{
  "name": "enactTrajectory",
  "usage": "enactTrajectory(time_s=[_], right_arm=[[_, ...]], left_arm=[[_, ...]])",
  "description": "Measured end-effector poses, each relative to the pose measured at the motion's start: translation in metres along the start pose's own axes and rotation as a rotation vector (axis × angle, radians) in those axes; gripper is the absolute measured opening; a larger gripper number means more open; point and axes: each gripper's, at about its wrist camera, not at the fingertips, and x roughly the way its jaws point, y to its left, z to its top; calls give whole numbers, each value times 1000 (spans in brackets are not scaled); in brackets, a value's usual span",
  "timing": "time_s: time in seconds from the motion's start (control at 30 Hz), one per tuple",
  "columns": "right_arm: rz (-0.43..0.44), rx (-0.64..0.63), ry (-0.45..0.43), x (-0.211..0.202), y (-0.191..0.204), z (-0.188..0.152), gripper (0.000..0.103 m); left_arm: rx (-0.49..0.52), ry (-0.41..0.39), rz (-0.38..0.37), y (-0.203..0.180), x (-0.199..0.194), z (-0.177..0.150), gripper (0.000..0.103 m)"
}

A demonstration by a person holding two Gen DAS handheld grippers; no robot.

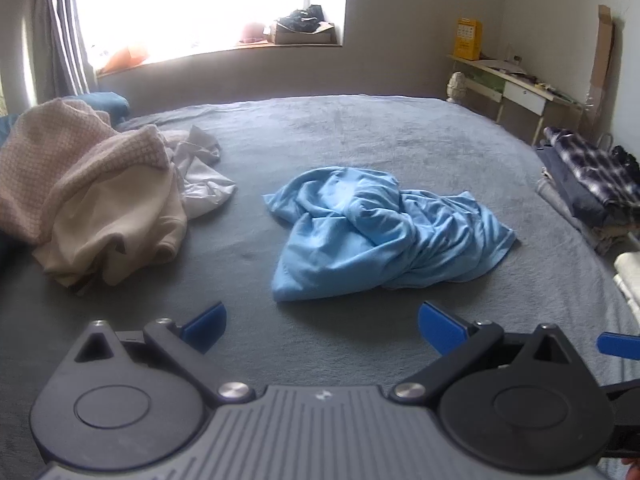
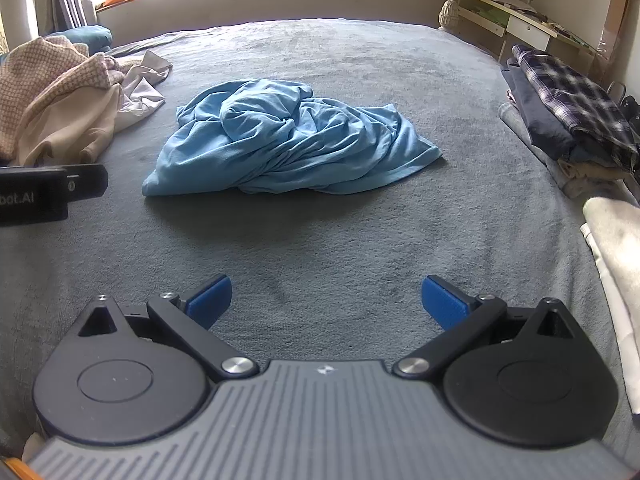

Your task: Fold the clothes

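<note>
A crumpled light blue garment (image 1: 380,236) (image 2: 284,140) lies in a heap in the middle of the grey bed cover (image 1: 360,136) (image 2: 340,240). My left gripper (image 1: 322,326) hovers open just short of its near edge, nothing between the blue pads. In the right wrist view, my right gripper (image 2: 326,298) stands open farther back from the garment, over bare cover. The left gripper's body (image 2: 44,194) shows at that view's left edge. One blue fingertip of the right gripper (image 1: 618,344) pokes in at the right of the left wrist view.
A pile of beige and pink clothes (image 1: 80,192) (image 2: 56,100) sits at the left. Folded clothes topped by a plaid shirt (image 1: 592,176) (image 2: 568,96) are stacked at the right, with a white folded item (image 2: 616,248) nearer. A desk (image 1: 516,80) stands beyond the bed.
</note>
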Motion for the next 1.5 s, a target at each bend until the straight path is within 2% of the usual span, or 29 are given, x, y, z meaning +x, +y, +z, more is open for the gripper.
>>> enactTrajectory(time_s=[0.3,0.4,0.7,0.83,1.0,1.3,1.5], right_arm=[[6,5,7,0,0,0,102],[10,10,12,0,-1,0,102],[13,12,12,0,-1,0,102],[10,14,11,0,-2,1,102],[7,14,7,-1,-2,1,102],[2,17,5,-1,-3,1,102],[1,19,7,1,-3,1,102]], left_arm=[[-22,25,5,4,8,-4,103],[-34,16,-10,7,7,-4,103],[-53,53,-71,12,15,-5,103],[-57,37,-97,15,16,-6,103],[-91,31,-107,19,15,-6,103],[-69,20,-106,19,13,-5,103],[-100,61,-135,23,19,-7,103]])
